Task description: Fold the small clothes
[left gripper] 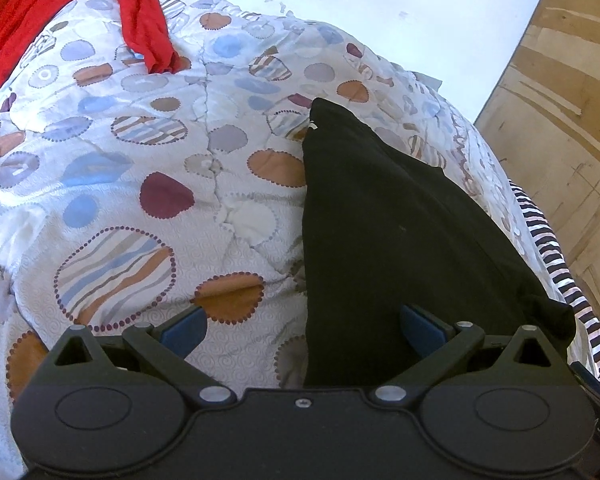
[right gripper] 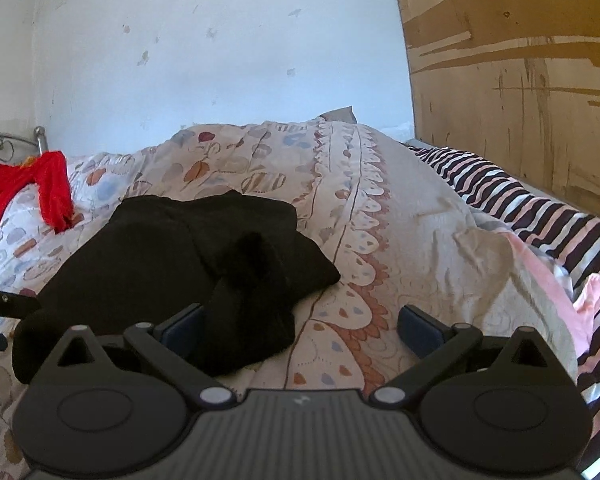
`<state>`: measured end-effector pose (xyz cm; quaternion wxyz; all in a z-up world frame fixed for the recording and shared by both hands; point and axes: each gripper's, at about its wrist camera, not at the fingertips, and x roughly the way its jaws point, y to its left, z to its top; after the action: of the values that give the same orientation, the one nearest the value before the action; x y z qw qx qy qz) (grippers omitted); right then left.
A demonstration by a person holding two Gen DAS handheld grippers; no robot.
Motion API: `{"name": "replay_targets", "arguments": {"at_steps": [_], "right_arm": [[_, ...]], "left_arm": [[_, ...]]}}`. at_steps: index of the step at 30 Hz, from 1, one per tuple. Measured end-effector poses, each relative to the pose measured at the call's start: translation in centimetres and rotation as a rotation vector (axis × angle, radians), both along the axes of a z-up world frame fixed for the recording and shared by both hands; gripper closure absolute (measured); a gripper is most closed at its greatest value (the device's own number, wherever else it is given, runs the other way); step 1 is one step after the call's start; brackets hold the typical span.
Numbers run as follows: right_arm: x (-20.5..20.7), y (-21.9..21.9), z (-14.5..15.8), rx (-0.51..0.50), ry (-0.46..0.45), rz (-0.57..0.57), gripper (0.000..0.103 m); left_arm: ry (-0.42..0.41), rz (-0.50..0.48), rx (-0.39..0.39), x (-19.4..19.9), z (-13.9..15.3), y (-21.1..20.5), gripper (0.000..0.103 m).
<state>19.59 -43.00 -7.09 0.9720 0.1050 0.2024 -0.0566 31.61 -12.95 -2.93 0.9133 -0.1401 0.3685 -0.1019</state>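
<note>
A black garment [left gripper: 392, 216] lies on the patterned quilt [left gripper: 140, 168], folded into a long shape. My left gripper [left gripper: 304, 326] is open just above its near left edge, with the cloth under the right finger and nothing held. In the right wrist view the same black garment [right gripper: 172, 248] lies bunched with a folded flap toward me. My right gripper [right gripper: 302, 326] is open over the garment's near right corner and the quilt [right gripper: 380, 240], empty.
A red garment [left gripper: 60, 4] lies at the far left of the bed; it also shows in the right wrist view [right gripper: 24, 192]. A striped pink and black sheet [right gripper: 540, 216] runs along the right side. A wooden panel [right gripper: 520, 80] and a white wall [right gripper: 220, 48] stand behind.
</note>
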Motion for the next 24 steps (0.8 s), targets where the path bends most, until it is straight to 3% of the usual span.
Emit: {"name": "replay_targets", "arguments": {"at_steps": [11,19,24], "right_arm": [[-0.7,0.1,-0.3,-0.006,-0.03,0.022,0.0],[-2.6,-1.5,1.0,0.133,-0.09,0.097,0.0],[-1.3,-2.0,2.3,0.148,-0.105,0.121,0.0]], "left_arm": [[0.002,-0.005,-0.015,0.1,-1.0,0.1,0.001],[0.001,-0.003,-0.024,0.1,-1.2,0.2,0.001],[0.001,-0.002,-0.022,0.1,-1.3,0.2,0.0]]}}
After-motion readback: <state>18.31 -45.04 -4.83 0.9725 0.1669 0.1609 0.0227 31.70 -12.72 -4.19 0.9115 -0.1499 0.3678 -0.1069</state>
